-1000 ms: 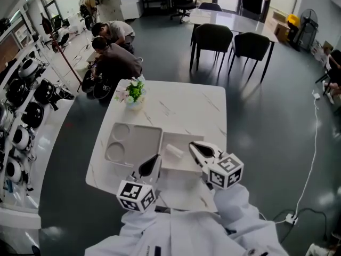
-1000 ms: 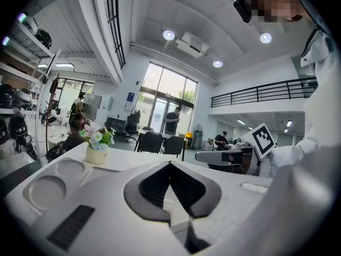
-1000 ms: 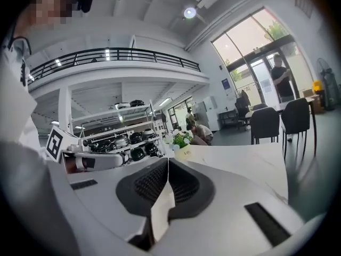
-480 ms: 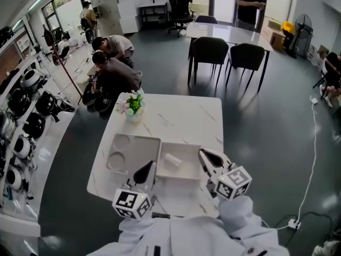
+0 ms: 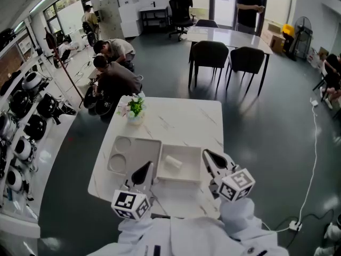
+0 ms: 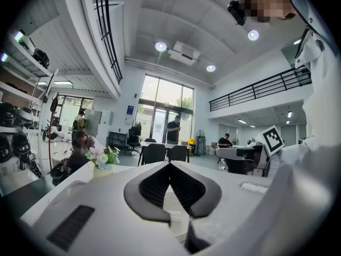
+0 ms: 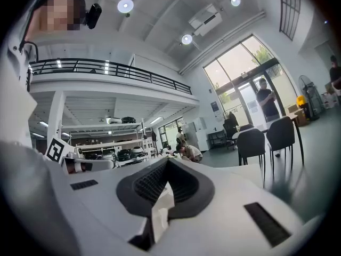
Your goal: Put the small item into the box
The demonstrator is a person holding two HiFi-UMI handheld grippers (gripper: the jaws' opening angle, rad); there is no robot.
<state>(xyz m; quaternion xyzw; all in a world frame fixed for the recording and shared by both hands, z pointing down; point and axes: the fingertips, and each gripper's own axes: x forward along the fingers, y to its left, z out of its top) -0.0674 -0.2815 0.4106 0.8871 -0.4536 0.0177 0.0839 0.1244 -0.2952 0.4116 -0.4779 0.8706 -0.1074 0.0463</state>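
Beside the box (image 5: 189, 168) with the small item (image 5: 172, 162) inside, left gripper (image 5: 148, 166) and right gripper (image 5: 206, 153), jaws together, empty

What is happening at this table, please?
A person holds a gripper in each hand over a white table. The left gripper and the right gripper are both shut and empty. The small item lies inside the open box, beside a tray with round hollows.

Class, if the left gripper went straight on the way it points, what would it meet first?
Likely nothing on the table: the left gripper points level over the box towards the dark chairs. If lower than it looks, the box rim.
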